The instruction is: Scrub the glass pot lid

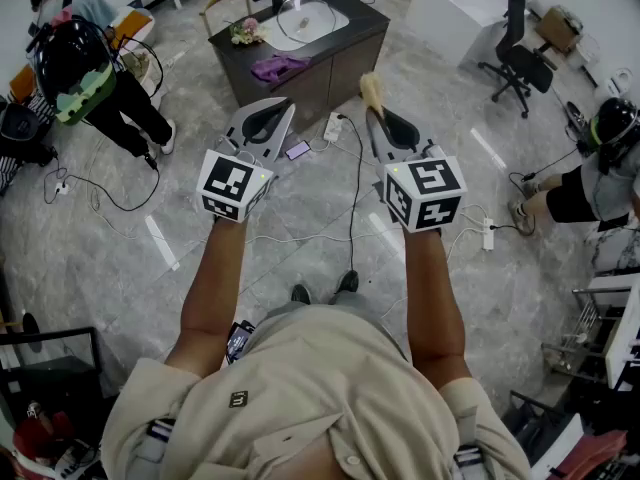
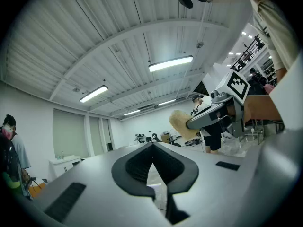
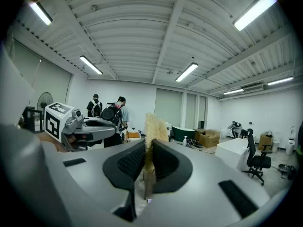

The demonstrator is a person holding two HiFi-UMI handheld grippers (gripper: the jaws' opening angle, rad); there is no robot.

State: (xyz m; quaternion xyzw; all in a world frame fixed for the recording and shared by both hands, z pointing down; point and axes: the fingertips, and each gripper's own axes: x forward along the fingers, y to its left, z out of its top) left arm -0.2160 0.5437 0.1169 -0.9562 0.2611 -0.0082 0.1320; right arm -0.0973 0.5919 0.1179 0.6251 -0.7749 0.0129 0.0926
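Right gripper (image 1: 383, 120) has its jaws clamped on the tan scrub brush (image 1: 371, 90), bristles poking out front. Left gripper (image 1: 272, 118) has its jaws closed on nothing. No glass pot lid shows in any view; perhaps it's at the sink surface (image 1: 352, 15), well ahead. Best close in first, then steady the lid with the left.

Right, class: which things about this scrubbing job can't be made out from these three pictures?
- Glass pot lid: not found in any view; in the head view the white oval sink is far off, too small to show its contents.
- Tan bristle brush: in the right gripper view the right gripper covers its handle's lower end.
- Purple heap on the dark counter: head view, too small to identify.
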